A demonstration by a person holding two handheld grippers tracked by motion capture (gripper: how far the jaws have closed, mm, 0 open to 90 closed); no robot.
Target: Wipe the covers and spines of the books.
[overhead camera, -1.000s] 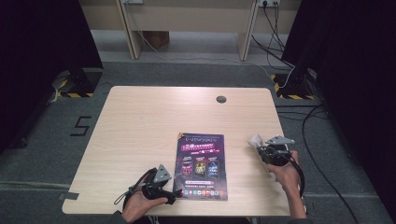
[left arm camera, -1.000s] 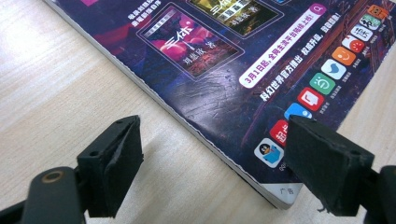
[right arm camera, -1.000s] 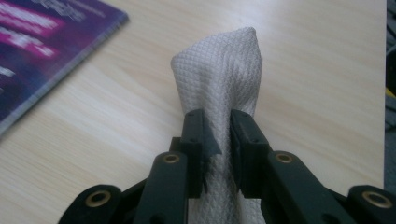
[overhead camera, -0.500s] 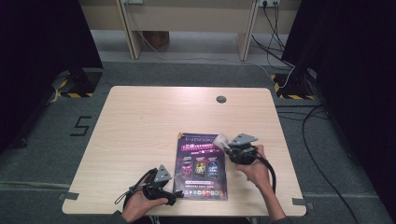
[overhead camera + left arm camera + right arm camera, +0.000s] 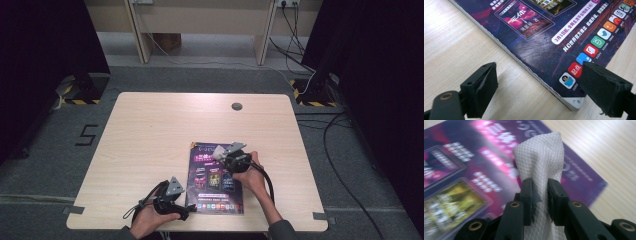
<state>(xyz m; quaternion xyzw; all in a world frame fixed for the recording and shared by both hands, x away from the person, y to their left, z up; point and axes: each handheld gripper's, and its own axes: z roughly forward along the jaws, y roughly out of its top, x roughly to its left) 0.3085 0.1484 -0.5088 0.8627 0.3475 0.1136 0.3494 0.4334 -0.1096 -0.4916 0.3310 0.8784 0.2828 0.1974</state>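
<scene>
A white cloth (image 5: 541,157) (bunched into a roll) is clamped between the jaws of the right gripper (image 5: 226,154) above the upper part of the magazine (image 5: 216,177). At the magazine's near left corner, the left gripper (image 5: 187,210) is held with jaws apart, having just been opening, nothing between them but table (image 5: 150,135).

Open tabletop around you, one flat magazine in the near middle

You had bare table (image 5: 150,130) across the whole left half and far side, with just a small round grommet (image 5: 237,106) near the far edge. The magazine (image 5: 212,182) lay flat and low, so it blocked nothing above it. Your left gripper (image 5: 184,209) sat at its near left corner, jaws wide astride the edge; your right gripper (image 5: 220,154), clamping a cloth (image 5: 541,157), hung over its far end.
</scene>
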